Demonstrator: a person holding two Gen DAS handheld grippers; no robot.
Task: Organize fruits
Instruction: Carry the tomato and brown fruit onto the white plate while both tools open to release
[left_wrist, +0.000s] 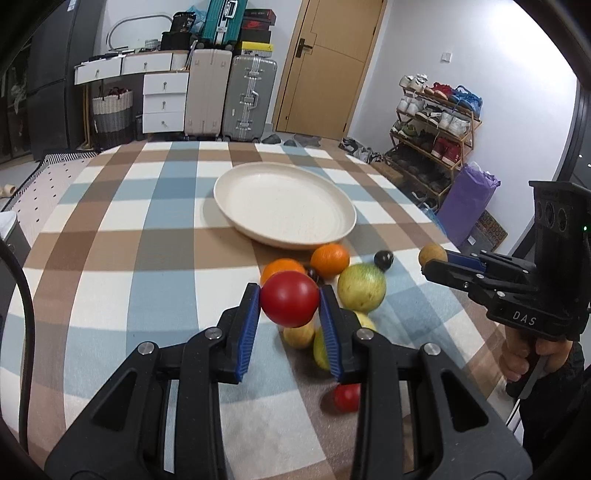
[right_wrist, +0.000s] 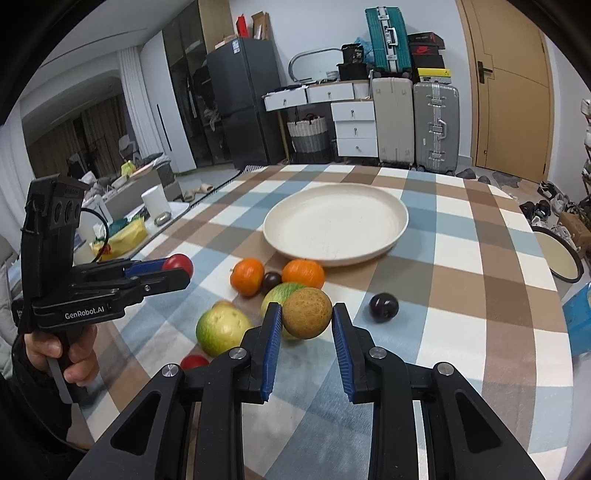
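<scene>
The cream plate (left_wrist: 284, 206) lay straight ahead of both claws on the far side of the fruit pile and held nothing, with neither hand clearly the nearer. The left gripper (left_wrist: 290, 301) was clamped on a red fruit (left_wrist: 290, 299) and the right gripper (right_wrist: 306, 317) on a round tan fruit (right_wrist: 307, 313), both clear of the checked tablecloth (right_wrist: 480, 295). Two oranges (right_wrist: 303, 273), green-yellow fruits (right_wrist: 221, 330) and dark plums (right_wrist: 384, 306) lay loose between claws and plate.

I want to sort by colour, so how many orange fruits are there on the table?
2: one orange left of a small dark fruit, the other orange right of it, nearest the plate. More could be hidden.
</scene>
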